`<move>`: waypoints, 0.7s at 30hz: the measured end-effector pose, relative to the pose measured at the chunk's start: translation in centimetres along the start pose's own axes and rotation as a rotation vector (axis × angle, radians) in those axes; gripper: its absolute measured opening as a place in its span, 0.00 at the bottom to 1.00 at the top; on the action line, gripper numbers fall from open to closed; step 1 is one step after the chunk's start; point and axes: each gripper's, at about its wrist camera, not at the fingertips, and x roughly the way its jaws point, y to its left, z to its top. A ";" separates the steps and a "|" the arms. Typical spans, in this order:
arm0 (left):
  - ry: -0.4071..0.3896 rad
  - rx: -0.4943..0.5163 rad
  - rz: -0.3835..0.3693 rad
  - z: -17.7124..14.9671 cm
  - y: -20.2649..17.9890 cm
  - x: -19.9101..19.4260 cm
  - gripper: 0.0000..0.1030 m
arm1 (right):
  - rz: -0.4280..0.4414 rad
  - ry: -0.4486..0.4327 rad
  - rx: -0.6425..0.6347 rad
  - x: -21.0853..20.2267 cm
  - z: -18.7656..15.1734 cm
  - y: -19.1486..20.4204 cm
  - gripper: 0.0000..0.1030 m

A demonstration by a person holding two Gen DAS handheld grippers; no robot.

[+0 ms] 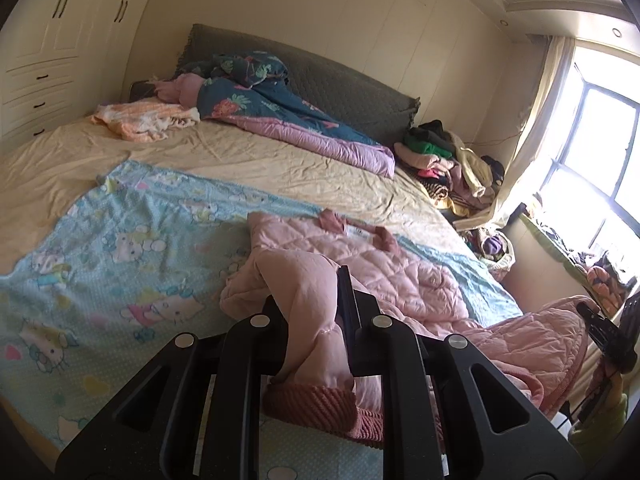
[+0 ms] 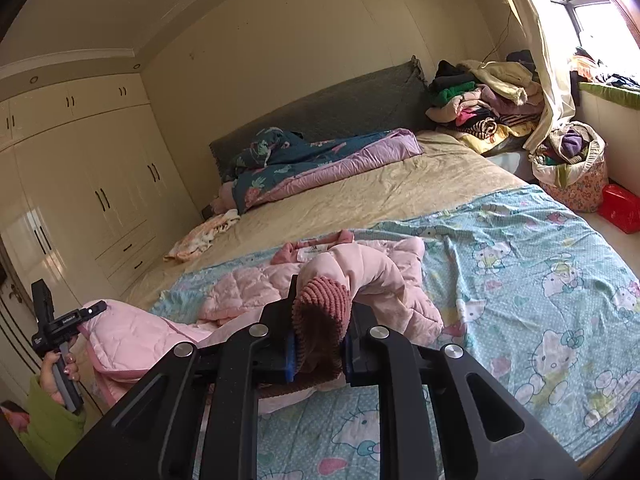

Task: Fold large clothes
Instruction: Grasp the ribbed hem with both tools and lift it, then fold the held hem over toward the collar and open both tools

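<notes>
A pink quilted jacket (image 1: 352, 256) lies on the blue cartoon-print sheet (image 1: 120, 240) on the bed; it also shows in the right wrist view (image 2: 248, 288). My left gripper (image 1: 312, 320) is shut on one pink sleeve, whose ribbed dark-pink cuff (image 1: 316, 404) hangs below the fingers. My right gripper (image 2: 320, 320) is shut on the other sleeve at its ribbed cuff (image 2: 320, 312). The left gripper also shows at the left of the right wrist view (image 2: 76, 320), by the jacket's hem. The right gripper shows at the far right of the left wrist view (image 1: 612, 340).
A blue and purple quilt (image 1: 280, 108) and an orange cloth (image 1: 148, 120) lie near the grey headboard (image 1: 340, 80). A pile of clothes (image 2: 480, 100) sits beside the bed. A floral bag (image 2: 576, 176) and a red box (image 2: 620, 208) stand on the floor. Wardrobes (image 2: 88, 184) line the wall.
</notes>
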 end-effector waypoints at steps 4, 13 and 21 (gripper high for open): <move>-0.015 0.006 0.024 1.6 -0.6 0.4 0.09 | 0.007 -0.033 0.031 0.1 1.6 -0.3 0.15; -0.002 0.015 0.091 3.7 -1.2 4.1 0.09 | -0.037 -0.015 0.150 2.8 2.2 -2.8 0.15; 0.003 0.053 0.131 3.8 -2.0 6.7 0.09 | -0.090 -0.007 0.163 5.1 2.0 -3.9 0.15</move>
